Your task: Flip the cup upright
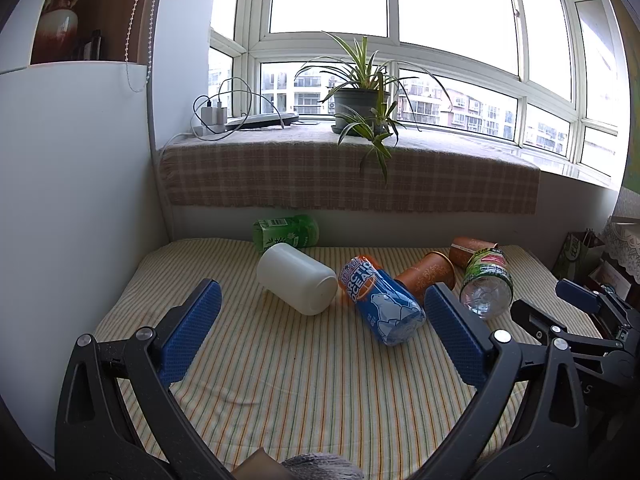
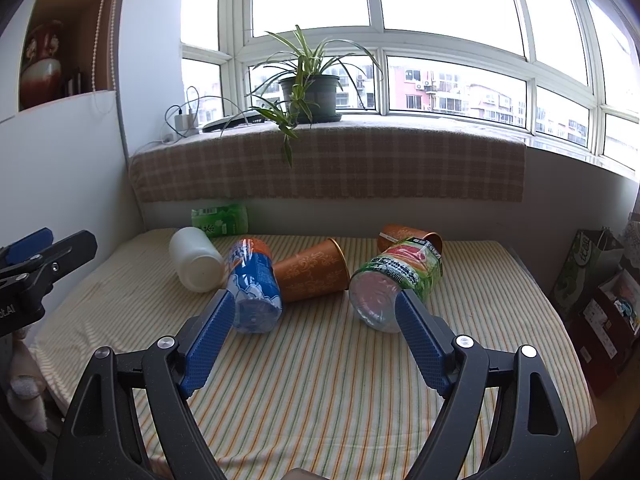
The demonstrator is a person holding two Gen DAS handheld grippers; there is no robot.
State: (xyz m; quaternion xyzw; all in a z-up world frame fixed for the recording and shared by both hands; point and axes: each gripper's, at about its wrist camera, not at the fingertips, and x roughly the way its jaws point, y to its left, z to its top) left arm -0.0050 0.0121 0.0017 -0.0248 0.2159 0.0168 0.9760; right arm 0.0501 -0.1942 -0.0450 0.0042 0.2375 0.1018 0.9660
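Observation:
Two orange patterned cups lie on their sides on the striped mat. The nearer cup (image 2: 310, 270) (image 1: 426, 274) lies between a blue Arctic Ocean bottle (image 2: 252, 284) (image 1: 380, 302) and a green-labelled clear bottle (image 2: 394, 280) (image 1: 486, 284). The farther cup (image 2: 408, 236) (image 1: 470, 250) lies behind the clear bottle. A white jar (image 2: 196, 260) (image 1: 296, 280) lies at the left. My right gripper (image 2: 316, 300) is open and empty, short of the nearer cup. My left gripper (image 1: 320, 292) is open and empty, in front of the white jar and blue bottle.
A green bottle (image 2: 220, 218) (image 1: 286, 230) lies at the mat's back edge under the plaid-covered windowsill (image 2: 328, 164). A potted plant (image 2: 308, 92) stands on the sill. A white wall panel (image 1: 72, 200) borders the left. Bags and boxes (image 2: 600, 300) stand on the floor at the right.

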